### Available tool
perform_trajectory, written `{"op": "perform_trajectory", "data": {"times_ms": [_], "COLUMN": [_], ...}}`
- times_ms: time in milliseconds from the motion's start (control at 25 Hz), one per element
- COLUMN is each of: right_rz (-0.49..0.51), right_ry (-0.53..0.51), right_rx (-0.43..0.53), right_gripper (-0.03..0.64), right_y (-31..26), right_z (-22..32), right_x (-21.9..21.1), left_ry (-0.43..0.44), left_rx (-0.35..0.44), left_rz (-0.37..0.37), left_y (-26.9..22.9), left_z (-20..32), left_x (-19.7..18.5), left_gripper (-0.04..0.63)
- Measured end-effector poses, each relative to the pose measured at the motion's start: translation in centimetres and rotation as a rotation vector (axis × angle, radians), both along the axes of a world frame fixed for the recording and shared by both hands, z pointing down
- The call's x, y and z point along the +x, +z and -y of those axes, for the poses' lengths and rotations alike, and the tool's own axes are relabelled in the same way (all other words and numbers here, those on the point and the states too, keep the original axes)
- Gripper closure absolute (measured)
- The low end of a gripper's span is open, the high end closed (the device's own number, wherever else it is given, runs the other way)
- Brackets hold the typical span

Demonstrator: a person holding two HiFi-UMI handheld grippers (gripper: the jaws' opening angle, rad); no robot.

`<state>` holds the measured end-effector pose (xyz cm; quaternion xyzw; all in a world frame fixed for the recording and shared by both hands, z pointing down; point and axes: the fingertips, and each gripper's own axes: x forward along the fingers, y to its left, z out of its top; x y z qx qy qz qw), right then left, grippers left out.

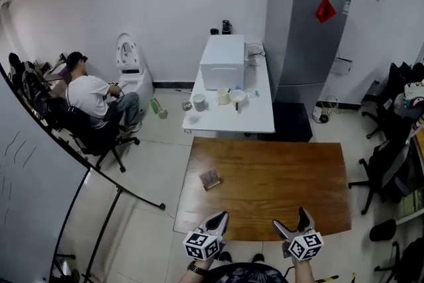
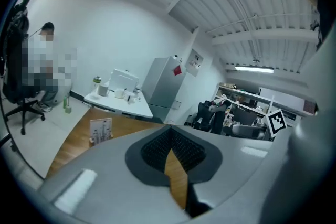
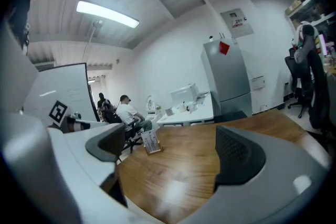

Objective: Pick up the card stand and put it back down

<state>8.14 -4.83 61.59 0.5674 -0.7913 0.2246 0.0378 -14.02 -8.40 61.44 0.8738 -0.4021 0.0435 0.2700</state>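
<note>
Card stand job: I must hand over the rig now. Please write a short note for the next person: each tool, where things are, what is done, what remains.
Left tool: shut, empty, at the near table edge.
Right tool: open, nothing between its jaws, also at the near edge.
Card stand: standing on the wooden table, left part, apart from both tools.
Done: nothing that the pictures show; the stand is not held.
Left: reach for the stand, probably with the open right tool, lift it, set it back down.
</note>
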Motion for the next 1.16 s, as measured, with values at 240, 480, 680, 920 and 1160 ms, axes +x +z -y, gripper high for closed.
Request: {"op": "perform_trajectory", "data": {"times_ms": [240,480,680,920,1160], "right_rz": [0.074,0.13,0.156,0.235,0.344], "right_ry": [0.176,0.246,0.254,0.218,0.133], "right_rx": [0.114,0.127,0.151,0.166,0.179], "right_gripper": [0.191,0.221,0.219,0.221,0.244], "right_y": [-3.9,-4.6,-5.8,-6.5,-5.8], "right_z": [-3.4,-5.7,-5.5,-5.1,1.0], "right_x": [5.9,10.0,10.9,10.3,9.2], "left_ry": [0.171,0.203,0.138,0.079,-0.037], "left_rx": [0.048,0.05,0.061,0.058,0.127], "left_rz": [-0.043,-0.07,-0.055,-0.02,-0.003], "left_y": [-2.1,-3.5,-4.3,-4.2,-4.5], "left_z": [-2.3,-4.2,-4.9,-5.4,-2.7], "left_x": [9.1,12.2,10.0,7.7,4.9], "left_gripper": [0.598,0.598,0.598,0.598,0.598]}}
